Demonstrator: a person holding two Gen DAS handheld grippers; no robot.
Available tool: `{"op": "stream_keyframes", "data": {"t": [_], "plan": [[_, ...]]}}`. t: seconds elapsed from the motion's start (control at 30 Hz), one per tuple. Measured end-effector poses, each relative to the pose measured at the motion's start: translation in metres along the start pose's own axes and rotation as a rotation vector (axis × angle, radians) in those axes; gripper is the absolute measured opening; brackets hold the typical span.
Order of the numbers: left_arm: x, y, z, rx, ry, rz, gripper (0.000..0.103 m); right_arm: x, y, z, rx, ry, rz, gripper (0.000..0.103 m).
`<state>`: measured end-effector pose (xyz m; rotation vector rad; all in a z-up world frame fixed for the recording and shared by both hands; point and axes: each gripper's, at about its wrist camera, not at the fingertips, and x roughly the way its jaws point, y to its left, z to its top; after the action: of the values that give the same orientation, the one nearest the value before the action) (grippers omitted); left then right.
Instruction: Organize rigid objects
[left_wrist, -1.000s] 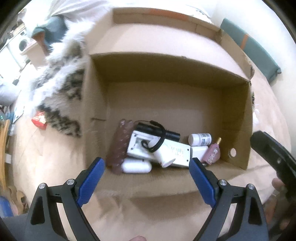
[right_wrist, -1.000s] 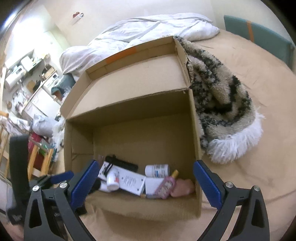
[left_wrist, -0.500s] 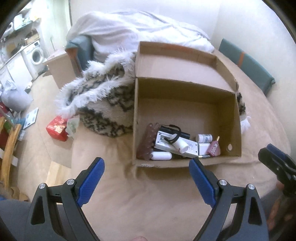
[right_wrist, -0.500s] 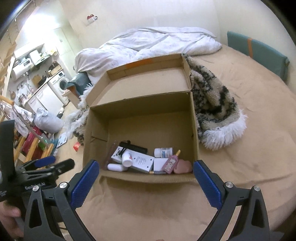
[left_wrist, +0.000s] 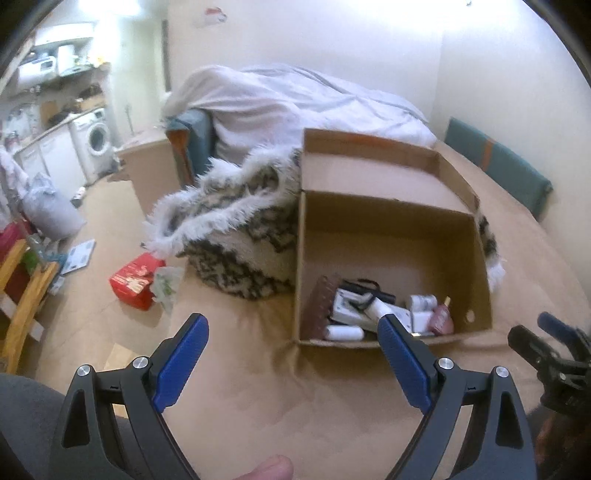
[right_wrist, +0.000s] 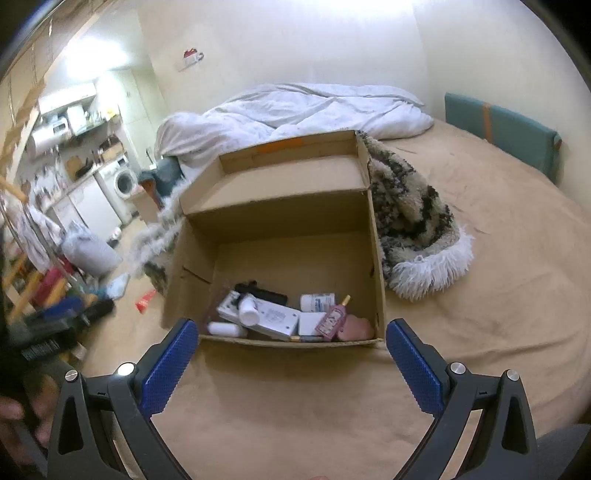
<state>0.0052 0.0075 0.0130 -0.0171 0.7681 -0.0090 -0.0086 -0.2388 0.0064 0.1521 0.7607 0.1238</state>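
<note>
An open cardboard box (left_wrist: 391, 236) (right_wrist: 288, 221) sits on the tan bed sheet. Along its near wall lie a brown ridged object (left_wrist: 319, 306), a white device (right_wrist: 273, 317) with a black flashlight (right_wrist: 262, 290), white bottles (right_wrist: 317, 301), a pink perfume bottle (right_wrist: 334, 319) (left_wrist: 441, 315) and a pink lump (right_wrist: 356, 328). My left gripper (left_wrist: 291, 334) is open and empty, in front of the box's left corner. My right gripper (right_wrist: 291, 339) is open and empty, in front of the box's near wall; it also shows in the left wrist view (left_wrist: 546, 347).
A shaggy black-and-white throw (right_wrist: 410, 221) (left_wrist: 236, 236) lies beside and behind the box. A white duvet (right_wrist: 295, 107) is heaped at the bed's far end. A teal headboard cushion (right_wrist: 502, 125) stands at right. A red packet (left_wrist: 135, 280) lies on the floor left.
Both grippers have pulled back and up from the box, so it looks smaller and farther. The left view has swung left. Both stay open and empty.
</note>
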Motion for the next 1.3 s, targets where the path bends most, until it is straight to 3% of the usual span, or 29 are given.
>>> {"op": "stream_keyframes", "data": {"t": [0.27, 0.33, 0.43, 0.67, 1.3], "plan": [[0.010, 0.004, 0.000, -0.033, 0.020, 0.032, 0.092, 0.010, -0.001, 0.001, 0.006, -0.003, -0.023, 0.103], [0.012, 0.004, -0.001, -0.032, 0.032, 0.022, 0.100, 0.010, -0.002, 0.000, 0.006, -0.002, -0.029, 0.103], [0.013, 0.001, -0.003, -0.017, 0.040, 0.003, 0.102, 0.010, -0.001, 0.001, 0.003, -0.007, -0.036, 0.103], [0.011, -0.006, -0.005, 0.011, 0.046, -0.017, 0.102, 0.007, 0.001, 0.000, -0.010, -0.015, -0.047, 0.103], [0.011, -0.004, -0.007, 0.023, 0.047, 0.014, 0.102, 0.008, 0.000, 0.002, -0.012, -0.028, -0.056, 0.103]]}}
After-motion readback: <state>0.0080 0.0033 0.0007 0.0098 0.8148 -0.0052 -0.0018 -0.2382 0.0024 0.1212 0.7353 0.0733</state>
